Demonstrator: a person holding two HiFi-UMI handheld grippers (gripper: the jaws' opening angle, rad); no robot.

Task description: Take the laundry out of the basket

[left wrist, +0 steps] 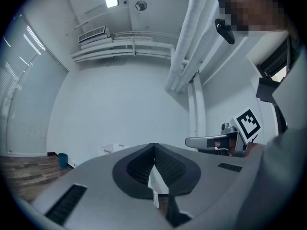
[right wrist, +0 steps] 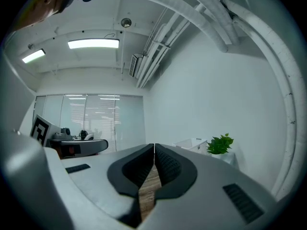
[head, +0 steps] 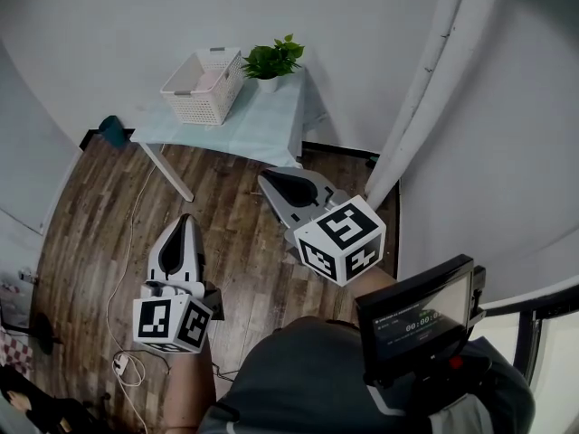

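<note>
In the head view, the white lattice plastic basket [head: 204,86] stands on the far left end of a pale rectangular table [head: 262,129]. Pale pink laundry [head: 213,78] lies inside it, and a green leafy potted plant [head: 271,60] sits just to its right. Both tools are over the brown wooden plank floor [head: 90,215], well short of the table. The left gripper [head: 185,222] is near and to the left. The right gripper [head: 265,179] is further forward, and both point towards the table. The step in hand looks like the approach. To do it well, the person should close on the table and part the tongs before they cross the rim. They should then come in from above, pinch a raised fold of cloth and lift it straight up, so the light basket is not dragged along.

In the left gripper view, that tool is held level with its black ribbed pads [left wrist: 165,164] pressed together on nothing. The basket shows small and far off beyond the tips, with a small teal bin [left wrist: 63,159] on the floor to its left.

In the right gripper view, the tool is also level and its tongs are shut and empty. The basket and plant stand far off to the right of the tips.
</note>
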